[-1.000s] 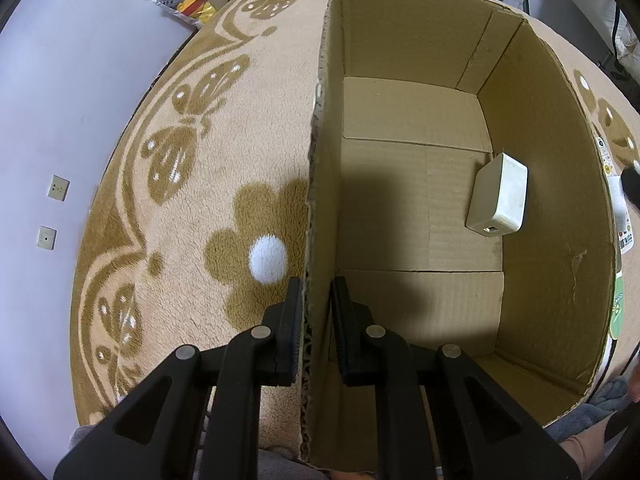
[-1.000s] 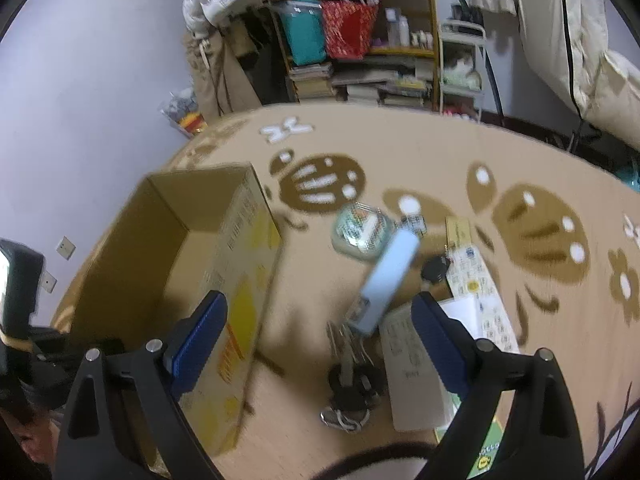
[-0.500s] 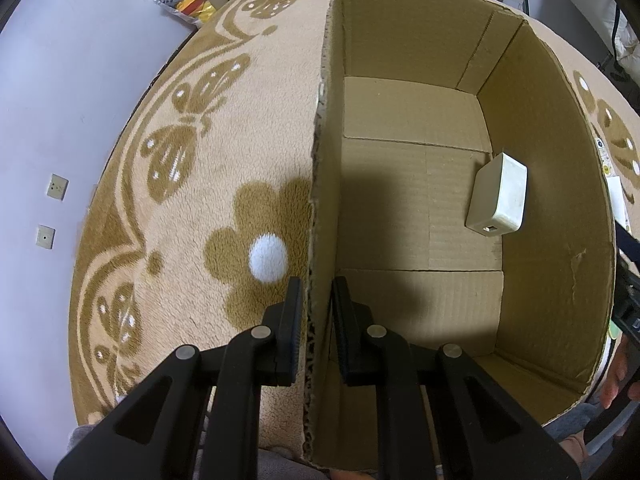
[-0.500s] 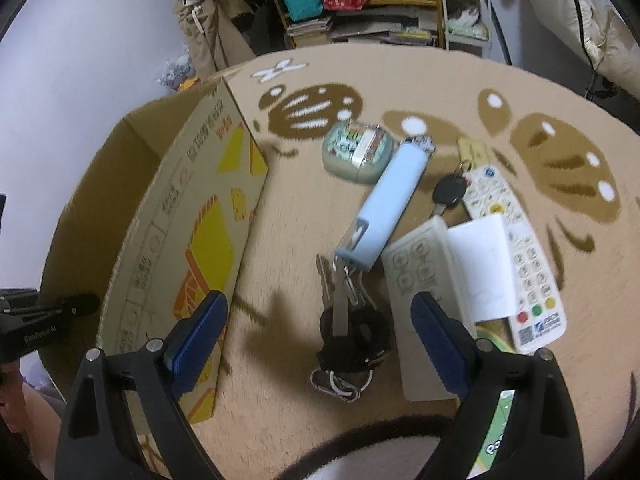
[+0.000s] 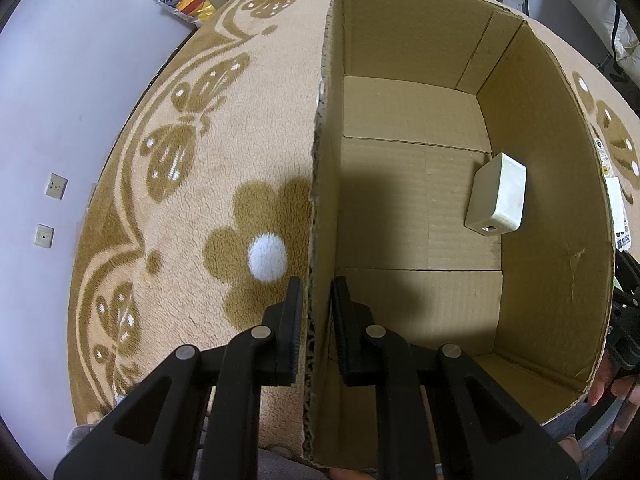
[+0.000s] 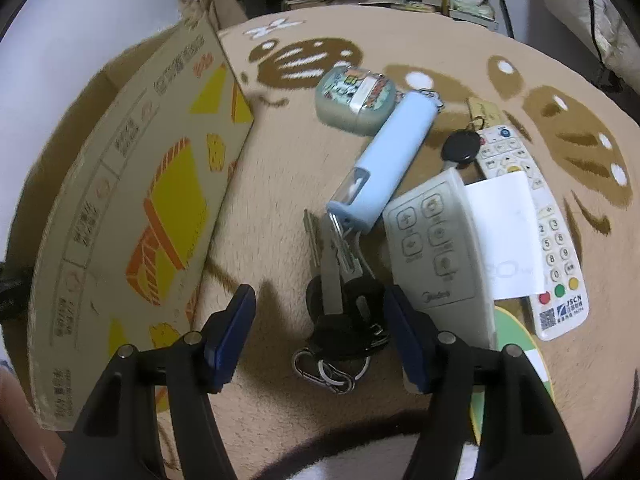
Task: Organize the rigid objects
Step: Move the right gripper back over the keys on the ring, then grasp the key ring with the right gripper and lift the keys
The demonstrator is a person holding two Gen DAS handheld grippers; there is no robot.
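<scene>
Against the cardboard box's [image 5: 400, 208] right wall lies only a white charger [image 5: 496, 196], while the left gripper [image 5: 313, 294] pinches the box's left wall and the wide-open right gripper [image 6: 320, 312] straddles the key bunch [image 6: 340, 304], with remotes [image 6: 436, 240] and cases left on the rug [image 6: 280, 208].

One cardboard box [image 5: 552, 208] held one white adapter [image 5: 498, 196]. The rug [image 6: 280, 208] carried two remote controls [image 6: 436, 248] [image 6: 556, 248], one key bunch [image 6: 344, 304], one blue case [image 6: 392, 160], one green pouch [image 6: 352, 96].

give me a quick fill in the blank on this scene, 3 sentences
The left gripper is clamped on the wall of the ____ box.
The only item inside the box is a ____ charger block.
The open right gripper hangs over a bunch of ____ on the rug.

Missing words: cardboard; white; keys
</scene>
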